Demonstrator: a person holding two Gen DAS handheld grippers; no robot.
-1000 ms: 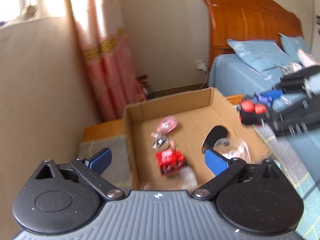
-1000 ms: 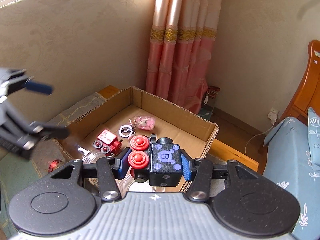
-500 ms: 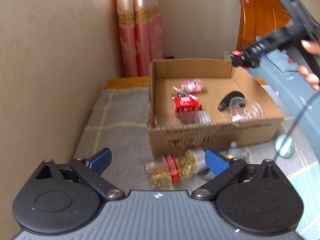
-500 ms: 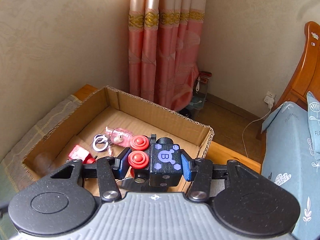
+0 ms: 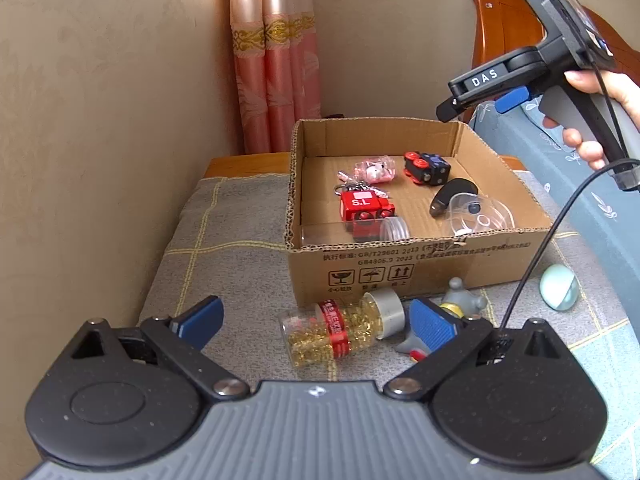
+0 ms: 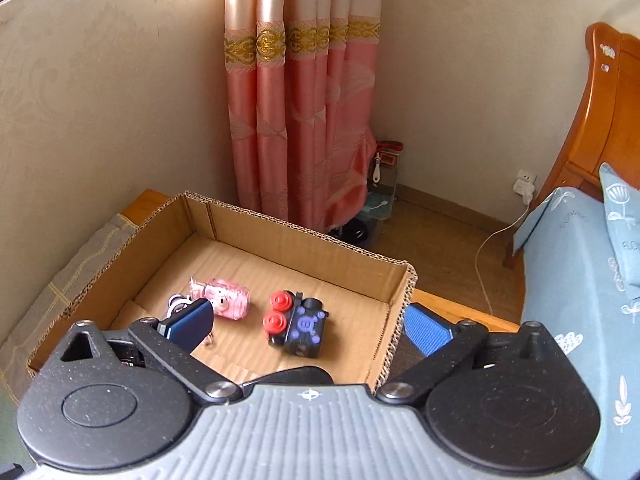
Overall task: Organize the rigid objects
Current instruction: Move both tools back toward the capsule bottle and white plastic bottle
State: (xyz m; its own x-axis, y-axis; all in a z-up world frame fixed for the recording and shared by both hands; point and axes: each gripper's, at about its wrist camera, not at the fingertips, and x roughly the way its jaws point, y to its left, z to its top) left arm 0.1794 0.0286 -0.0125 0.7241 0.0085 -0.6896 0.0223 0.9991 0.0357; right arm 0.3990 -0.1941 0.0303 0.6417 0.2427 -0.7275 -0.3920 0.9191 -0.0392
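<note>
Box [image 5: 420, 268] sits at your left gripper's [image 5: 316, 316] 12 o'clock; black toy [image 6: 298, 326] lies loose inside. Right gripper [image 6: 308, 322] hangs over it, jaws opening, nothing between them. Left fingers are wide apart, empty. Bottle [image 5: 344, 330] lies on its side just ahead at 12, outside the box. Probably light, stiff, slick and prone to roll: take it across the body, not the cap.

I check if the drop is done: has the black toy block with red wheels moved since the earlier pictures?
Yes. The black toy block left the right gripper, whose jaws are opening, and now lies on the cardboard box floor, beside the pink keychain.
</note>
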